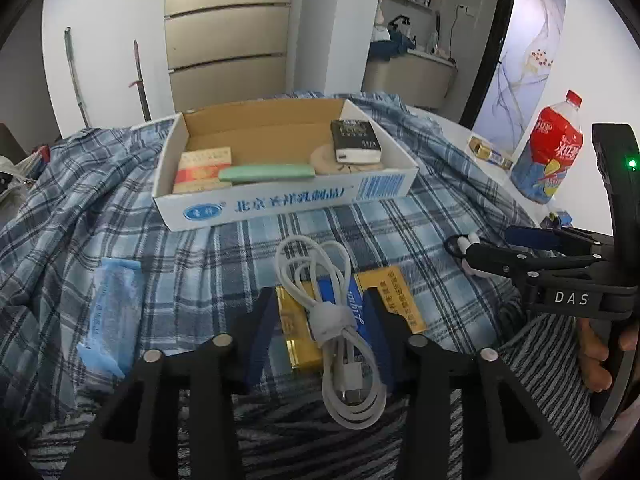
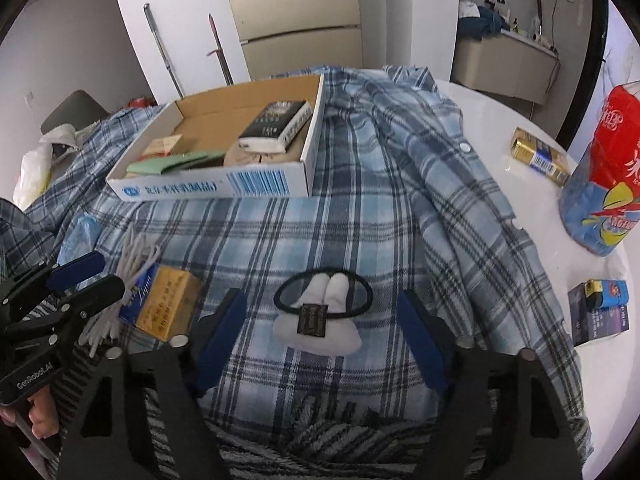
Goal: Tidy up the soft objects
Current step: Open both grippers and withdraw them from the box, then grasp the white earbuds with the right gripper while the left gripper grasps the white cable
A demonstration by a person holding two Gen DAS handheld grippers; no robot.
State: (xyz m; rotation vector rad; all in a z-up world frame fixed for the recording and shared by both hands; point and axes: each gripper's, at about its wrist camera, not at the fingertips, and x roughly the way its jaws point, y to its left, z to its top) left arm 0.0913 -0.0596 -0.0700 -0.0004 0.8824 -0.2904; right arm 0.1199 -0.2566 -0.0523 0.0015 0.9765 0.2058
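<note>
- Left gripper [image 1: 320, 332]: fingers spread, flanking a coiled white cable [image 1: 336, 320] and the gold-and-blue carton [image 1: 344, 320] beneath it; whether the pads touch the carton cannot be told.
- White cable: bundled by a grey strap, lying across the carton on the plaid shirt [image 1: 200, 256].
- Right gripper [image 2: 320, 332]: fingers spread wide, apart from the white plush hair tie [image 2: 320, 320], which lies between them on the plaid shirt.
- Plush hair tie: white padded body with a dark label and two ear-like lobes, joined to a black elastic loop.
- Cardboard box [image 1: 280, 200]: open-topped, resting on the shirt beyond both grippers; it holds a dark packet [image 1: 356, 140], a green flat item [image 1: 266, 173], a red-and-cream packet [image 1: 202, 168] and a tan round piece.
- Blue plastic sleeve [image 1: 114, 304]: on the shirt, left of the cable.
- White counter [image 2: 520, 120]: carries a red-capped drink bottle [image 1: 550, 152] and small packets.
</note>
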